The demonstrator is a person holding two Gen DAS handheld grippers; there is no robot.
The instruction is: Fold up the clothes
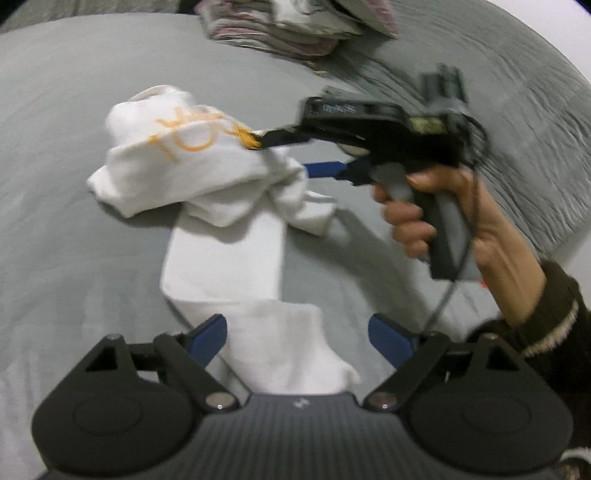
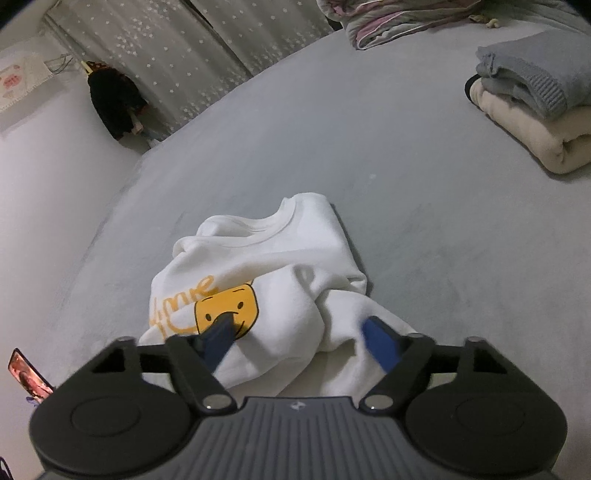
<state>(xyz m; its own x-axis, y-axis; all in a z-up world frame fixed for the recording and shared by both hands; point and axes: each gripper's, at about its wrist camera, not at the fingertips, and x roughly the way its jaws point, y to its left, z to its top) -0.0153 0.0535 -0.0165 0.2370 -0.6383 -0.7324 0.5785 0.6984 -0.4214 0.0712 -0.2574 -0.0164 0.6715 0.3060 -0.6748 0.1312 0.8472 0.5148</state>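
Note:
A white sweatshirt (image 1: 192, 162) with orange lettering and a yellow cartoon face (image 2: 227, 308) lies crumpled on the grey bed (image 1: 55, 184). One long sleeve (image 1: 225, 258) runs toward my left gripper (image 1: 297, 332), which is open with the sleeve end lying between its blue fingers. My right gripper (image 2: 301, 332) is open and hovers right over the bunched body of the sweatshirt. It also shows in the left wrist view (image 1: 284, 155), held by a hand, its fingers spread at the garment's right side.
A folded stack of grey and cream clothes (image 2: 532, 107) sits at the bed's far right. A striped folded quilt (image 2: 399, 18) lies at the bed's far end. A phone (image 2: 27, 376) lies at the left. Curtains (image 2: 184, 55) hang beyond the bed's edge.

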